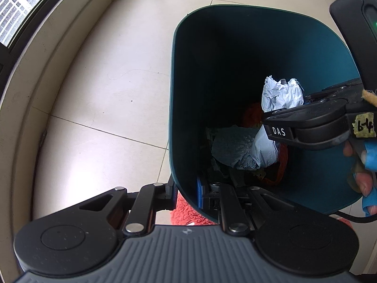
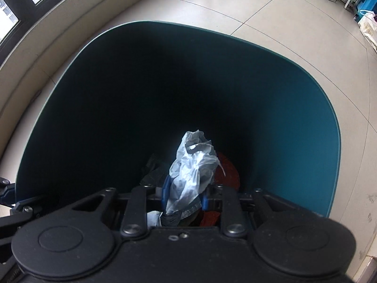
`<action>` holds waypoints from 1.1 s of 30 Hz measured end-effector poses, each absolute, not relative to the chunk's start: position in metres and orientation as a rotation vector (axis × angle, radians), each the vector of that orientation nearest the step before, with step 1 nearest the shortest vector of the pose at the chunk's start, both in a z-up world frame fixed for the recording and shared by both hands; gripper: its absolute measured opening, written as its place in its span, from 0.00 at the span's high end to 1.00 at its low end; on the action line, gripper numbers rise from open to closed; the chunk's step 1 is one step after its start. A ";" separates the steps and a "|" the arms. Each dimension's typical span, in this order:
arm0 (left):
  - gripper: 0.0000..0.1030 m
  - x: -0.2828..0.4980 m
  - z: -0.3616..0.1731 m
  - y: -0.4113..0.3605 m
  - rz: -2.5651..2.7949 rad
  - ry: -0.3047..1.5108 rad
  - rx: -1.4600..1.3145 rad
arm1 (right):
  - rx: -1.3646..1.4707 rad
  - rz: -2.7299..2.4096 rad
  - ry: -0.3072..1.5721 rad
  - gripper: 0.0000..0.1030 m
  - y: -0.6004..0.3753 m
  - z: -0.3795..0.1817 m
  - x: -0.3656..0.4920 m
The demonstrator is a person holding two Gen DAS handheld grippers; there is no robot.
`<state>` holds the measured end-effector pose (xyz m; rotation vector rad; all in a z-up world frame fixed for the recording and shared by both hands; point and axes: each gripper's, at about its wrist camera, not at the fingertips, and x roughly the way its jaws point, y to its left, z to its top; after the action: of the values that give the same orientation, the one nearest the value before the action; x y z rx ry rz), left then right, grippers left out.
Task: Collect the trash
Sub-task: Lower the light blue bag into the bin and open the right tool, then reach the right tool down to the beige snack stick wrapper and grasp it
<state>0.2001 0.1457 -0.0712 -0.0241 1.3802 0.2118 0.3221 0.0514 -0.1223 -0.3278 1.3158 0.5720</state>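
The left gripper (image 1: 187, 194) is closed on the near wall of the teal bin (image 1: 179, 75): one finger sits outside the wall and the other inside, so the rim is pinched between them. This grip appears intended to steady the bin and keep its mouth facing upward while the other tool works above it. A red fuzzy object (image 1: 188, 212) shows just below the bin, beside the outer finger; what it is cannot be told.

The right gripper (image 2: 183, 195) points down into the bin mouth and holds a crumpled white plastic bag (image 2: 190, 172). The bag rises ahead of the fingertips and hangs between the blue pads (image 2: 165, 188), which press on it from both sides. In the left wrist view the same bag (image 1: 281, 94) protrudes past the tip of the right gripper (image 1: 266, 115), well inside the rim.

Below the fingertips, the bin bottom already carries a pale blue crumpled sheet (image 1: 235, 148), orange material (image 1: 284, 155) and dark scraps (image 2: 153, 172). The held bag is therefore positioned directly over the earlier trash, so a release would likely drop it inside, not on the tiled floor (image 1: 106, 82).

The bag is light and springy, so it may cling to a pad on release.
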 end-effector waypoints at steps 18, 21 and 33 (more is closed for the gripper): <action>0.86 0.201 -0.073 0.145 0.214 1.381 -0.012 | -0.275 0.617 1.304 0.46 0.032 -0.104 0.331; 0.86 0.201 -0.073 0.143 0.219 1.380 -0.004 | -0.257 0.643 1.272 0.40 0.020 -0.091 0.322; 0.86 0.201 -0.075 0.140 0.233 1.379 0.011 | -0.175 0.658 1.177 0.32 -0.048 -0.024 0.304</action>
<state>0.2009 0.1402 -0.0746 0.0111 1.3788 0.2333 0.3038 -0.0477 -0.0236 -0.1749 1.1773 0.6580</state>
